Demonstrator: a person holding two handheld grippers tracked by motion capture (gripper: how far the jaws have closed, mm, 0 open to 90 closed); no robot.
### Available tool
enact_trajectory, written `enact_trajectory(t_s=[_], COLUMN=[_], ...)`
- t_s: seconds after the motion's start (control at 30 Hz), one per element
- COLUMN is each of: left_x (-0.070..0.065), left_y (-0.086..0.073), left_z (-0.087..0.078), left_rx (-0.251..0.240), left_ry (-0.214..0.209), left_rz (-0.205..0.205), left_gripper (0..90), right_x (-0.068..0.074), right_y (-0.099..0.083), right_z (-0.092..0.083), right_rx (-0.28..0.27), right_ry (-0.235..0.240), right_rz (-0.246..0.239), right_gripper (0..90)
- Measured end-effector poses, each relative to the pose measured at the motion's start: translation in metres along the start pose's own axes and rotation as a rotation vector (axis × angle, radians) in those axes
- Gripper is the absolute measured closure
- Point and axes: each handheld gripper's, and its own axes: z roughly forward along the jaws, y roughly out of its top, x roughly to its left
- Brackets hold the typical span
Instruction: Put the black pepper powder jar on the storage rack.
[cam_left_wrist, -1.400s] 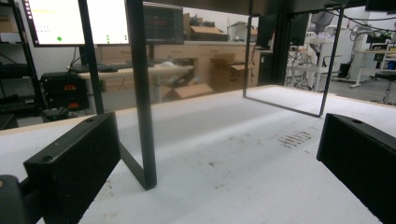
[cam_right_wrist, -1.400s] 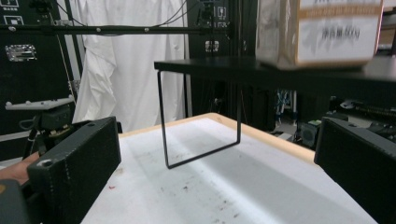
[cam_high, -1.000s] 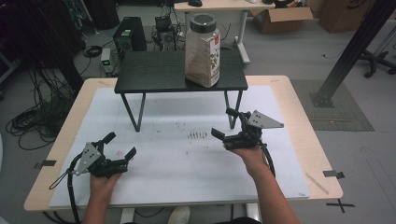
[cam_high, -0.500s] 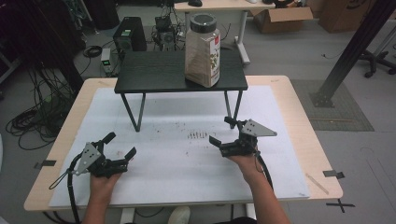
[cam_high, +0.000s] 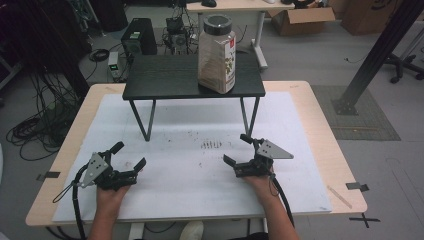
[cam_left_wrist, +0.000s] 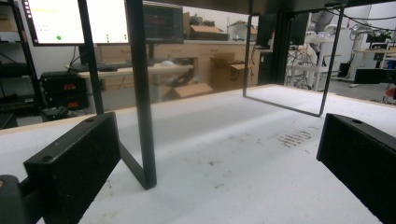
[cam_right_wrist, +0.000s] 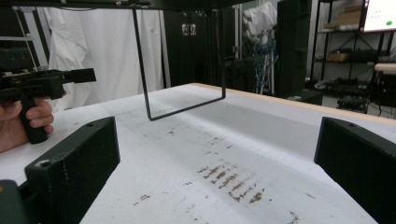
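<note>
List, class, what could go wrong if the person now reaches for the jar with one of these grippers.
The jar is tall and stands near the front edge of the small black stand, so a nudge might topple it off. Both the left gripper and right gripper sit low on the white mat; rising, either may catch the stand's thin legs.

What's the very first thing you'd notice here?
The big clear jar with a black lid stands out, up on the right end of the small black table. Below it, on the white mat, the left gripper and the right gripper sit open.
</note>
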Motion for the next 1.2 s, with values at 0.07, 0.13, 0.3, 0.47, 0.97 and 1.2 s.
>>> enact_trajectory(t_s=[0.07,0.13,0.3,0.47,0.97,1.2], left_x=[0.0,0.0,0.0,0.0,0.0,-0.001], left_y=[0.0,0.0,0.0,0.0,0.0,0.0], left_z=[0.0,0.0,0.0,0.0,0.0,-0.001], left_rx=[0.002,0.001,0.001,0.001,0.001,-0.007], left_ry=[0.0,0.001,0.001,0.001,0.003,0.004], left_rz=[0.001,0.0,0.002,0.003,0.003,0.009], left_gripper=[0.2,0.2,0.2,0.2,0.2,0.2], right_x=[0.002,0.002,0.01,0.012,0.01,0.01], right_y=[-0.001,-0.002,-0.003,-0.004,-0.004,-0.004], right_z=[-0.002,-0.004,-0.005,-0.007,-0.007,-0.007], right_rx=[-0.024,-0.038,-0.049,-0.069,-0.072,-0.074], right_ry=[-0.004,0.0,0.008,0.006,0.007,0.008], right_rz=[-0.013,-0.023,-0.108,-0.122,-0.104,-0.109], right_gripper=[0.0,0.0,0.0,0.0,0.0,0.0])
